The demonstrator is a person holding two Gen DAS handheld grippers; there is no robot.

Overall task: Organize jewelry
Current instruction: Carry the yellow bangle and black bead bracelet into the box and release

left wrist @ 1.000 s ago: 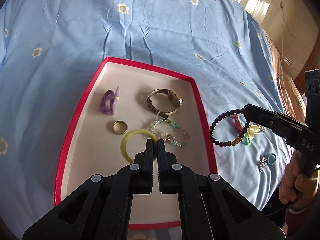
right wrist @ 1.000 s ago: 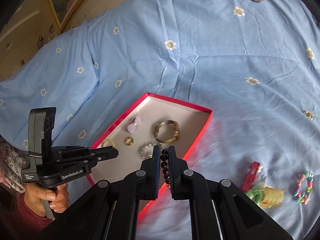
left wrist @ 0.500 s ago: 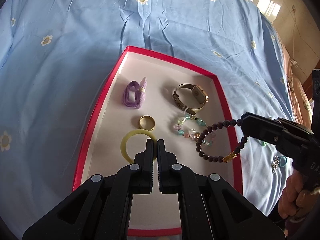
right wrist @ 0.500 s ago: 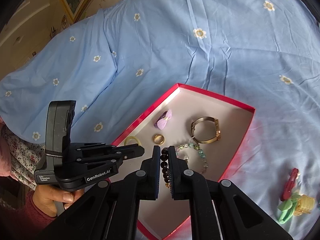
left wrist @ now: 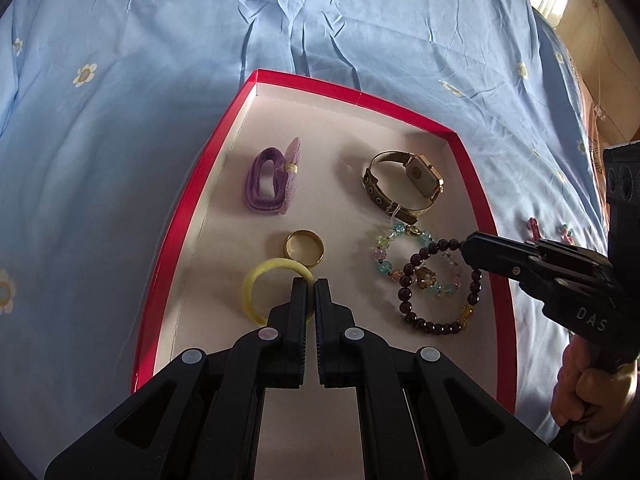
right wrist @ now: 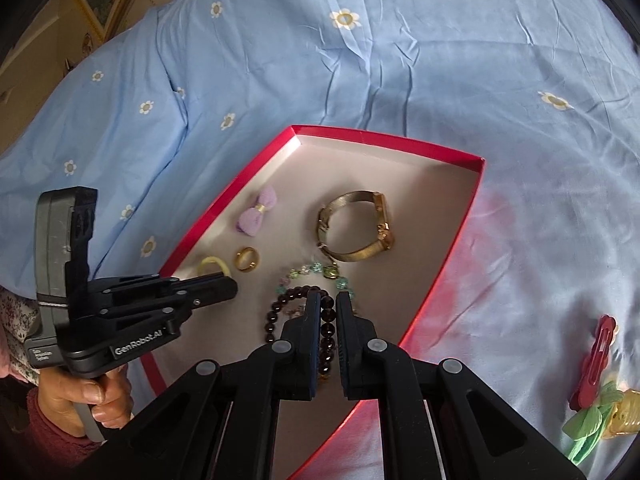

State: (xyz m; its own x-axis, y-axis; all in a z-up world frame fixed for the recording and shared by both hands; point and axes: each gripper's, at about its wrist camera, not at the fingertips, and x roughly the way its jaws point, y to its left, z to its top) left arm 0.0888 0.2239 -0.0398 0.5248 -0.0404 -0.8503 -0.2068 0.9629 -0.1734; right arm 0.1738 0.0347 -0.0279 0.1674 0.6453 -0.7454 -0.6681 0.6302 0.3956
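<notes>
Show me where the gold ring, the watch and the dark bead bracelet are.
gold ring [left wrist: 305, 247], left wrist view, on its band.
watch [left wrist: 421, 173], left wrist view, on its face.
dark bead bracelet [left wrist: 404, 304], left wrist view, on its left-side beads.

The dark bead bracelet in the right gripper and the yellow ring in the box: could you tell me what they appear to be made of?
The dark bead bracelet, clamped in the right gripper: round, glossy maroon beads with highlights, likely polished stone or glass, plus one amber-gold charm. The yellow ring on the red box floor: matte, soft-looking and even, probably an elastic fabric hair tie rather than metal.
</notes>
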